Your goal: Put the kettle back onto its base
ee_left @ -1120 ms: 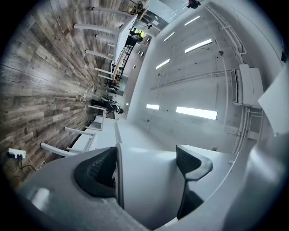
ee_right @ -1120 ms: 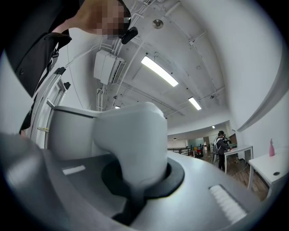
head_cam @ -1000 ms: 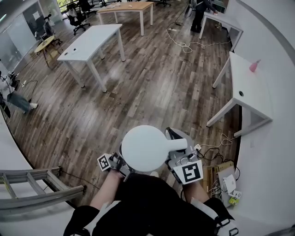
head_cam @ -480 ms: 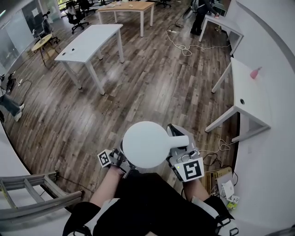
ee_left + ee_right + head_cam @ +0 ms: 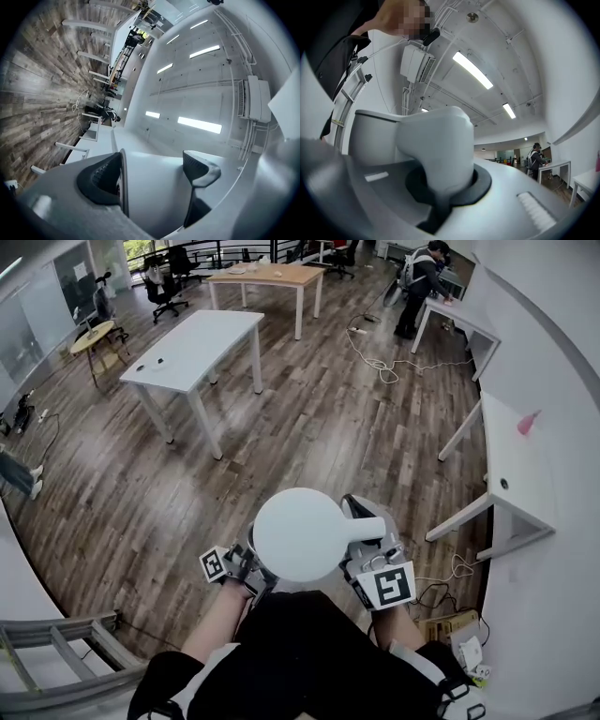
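Grip check, left to right.

Left gripper (image 5: 154, 171): the jaws stood wide with the kettle's pale wall filling the gap. The dark pads (image 5: 101, 180) sat against it on either side, so I read this as a clamp on the body, not a loose straddle.

Kettle (image 5: 300, 534): it hung between my two sets of fingers, lid up and about level, close in front of me and above the floor.

Right gripper (image 5: 445, 185): the jaws were drawn in tight round the handle (image 5: 436, 140), with the black pads wrapped about its root.

Base: it showed in no view, so I could not place it relative to my fingers.

Step in hand, as I judged it, was the carry. To do it well I needed both clamps firm and the lid level. The base had to be found first, because the broad body hid whatever lay under my fingers. The set-down would call for a straight drop, centred, with no grip freed until the kettle sat flat.

Room and edges:
- A ladder (image 5: 56, 638) lay low, out to the left of my left fingers.
- A white table (image 5: 197, 338) stood well ahead and to the left.
- Bare wood floor (image 5: 309, 437) lay open straight ahead of both sets of fingers.
- A loose cable (image 5: 380, 362) lay on the floor far ahead, a trip risk.
- A desk (image 5: 516, 460) stood to the right of my right fingers, its near corner the edge to mind.
- A box and wires (image 5: 450, 626) sat by the wall, just right of and below those fingers.
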